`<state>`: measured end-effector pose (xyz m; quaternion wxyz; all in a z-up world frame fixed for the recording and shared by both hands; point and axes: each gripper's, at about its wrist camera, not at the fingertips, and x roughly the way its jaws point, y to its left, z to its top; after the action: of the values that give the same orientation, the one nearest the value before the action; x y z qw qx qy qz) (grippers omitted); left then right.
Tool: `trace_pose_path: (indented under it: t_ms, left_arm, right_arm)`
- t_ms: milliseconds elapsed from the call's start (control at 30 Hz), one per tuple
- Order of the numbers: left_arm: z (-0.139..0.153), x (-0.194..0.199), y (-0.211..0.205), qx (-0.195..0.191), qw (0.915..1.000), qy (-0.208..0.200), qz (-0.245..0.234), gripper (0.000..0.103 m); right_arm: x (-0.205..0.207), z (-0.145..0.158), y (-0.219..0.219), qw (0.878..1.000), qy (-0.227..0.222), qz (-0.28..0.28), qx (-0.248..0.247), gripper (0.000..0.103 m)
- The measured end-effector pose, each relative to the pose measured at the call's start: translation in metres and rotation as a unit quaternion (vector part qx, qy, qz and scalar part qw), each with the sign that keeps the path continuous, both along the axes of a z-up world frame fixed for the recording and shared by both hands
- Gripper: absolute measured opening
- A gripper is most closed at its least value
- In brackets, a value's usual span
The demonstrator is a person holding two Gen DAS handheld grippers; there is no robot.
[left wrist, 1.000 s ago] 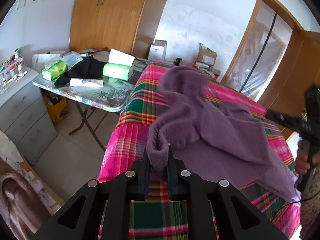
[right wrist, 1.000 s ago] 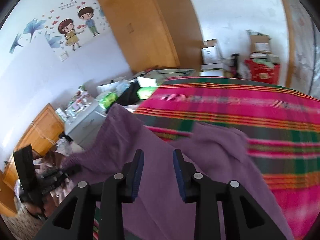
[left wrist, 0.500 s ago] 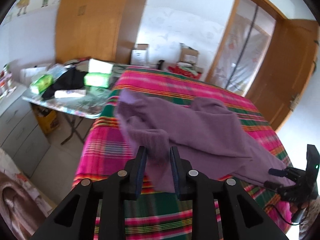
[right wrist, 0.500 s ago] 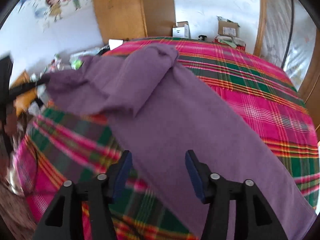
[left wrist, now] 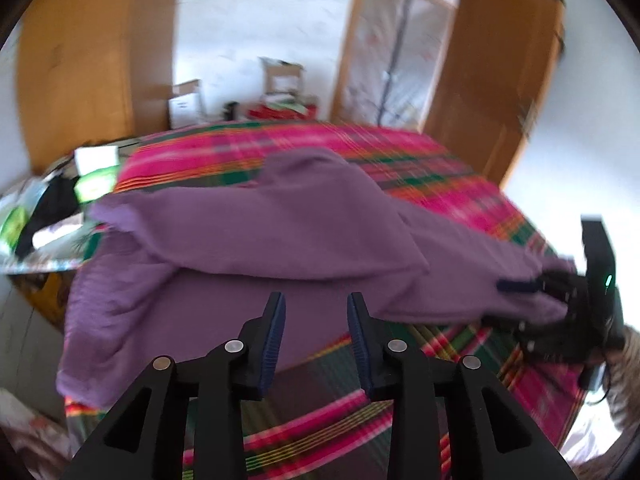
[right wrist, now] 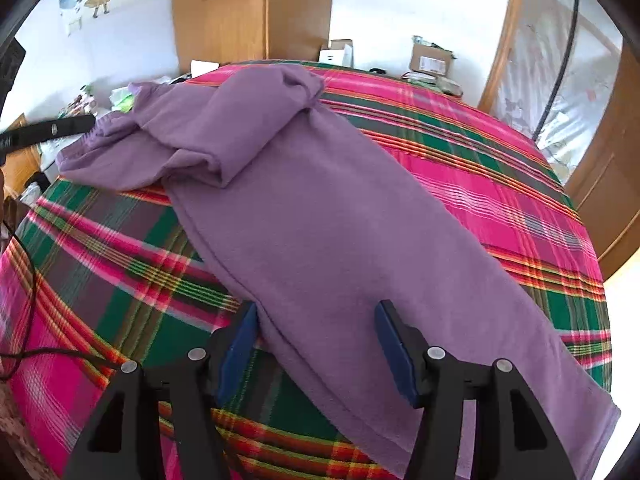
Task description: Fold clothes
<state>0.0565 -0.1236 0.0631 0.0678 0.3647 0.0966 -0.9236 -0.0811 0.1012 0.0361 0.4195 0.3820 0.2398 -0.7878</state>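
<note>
The purple garment [right wrist: 320, 220] lies sprawled across the plaid bed [right wrist: 500, 168], one end bunched and folded over itself toward the far side, the long flat part running back toward me. My left hand-held gripper [left wrist: 316, 320] has just been opening and hangs released above the cloth with nothing between its jaws; my right hand-held gripper [right wrist: 316, 340] stands wide, straddling the near edge without pinching it. It looks soft, limp and light, so I judge hems or corners best.
</note>
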Motion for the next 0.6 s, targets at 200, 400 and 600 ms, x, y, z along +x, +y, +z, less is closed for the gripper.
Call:
trace_pose_path:
  t_ms: [200, 400, 600]
  left_arm:
    - [-0.020, -0.025, 0.037, -0.074, 0.9947, -0.040, -0.059, 0.039]
    - [-0.036, -0.040, 0.042, -0.101, 0.9910, -0.068, -0.056, 0.039]
    - [-0.046, -0.055, 0.047, -0.114, 0.9882, -0.087, -0.054, 0.039]
  right_arm:
    - [-0.006, -0.002, 0.005, 1.000, 0.005, -0.027, -0.011, 0.029]
    - [-0.021, 0.009, 0.010, 0.997, 0.025, -0.066, -0.036, 0.012]
    - [-0.046, 0.026, 0.021, 0.990, 0.061, -0.115, -0.059, 0.012]
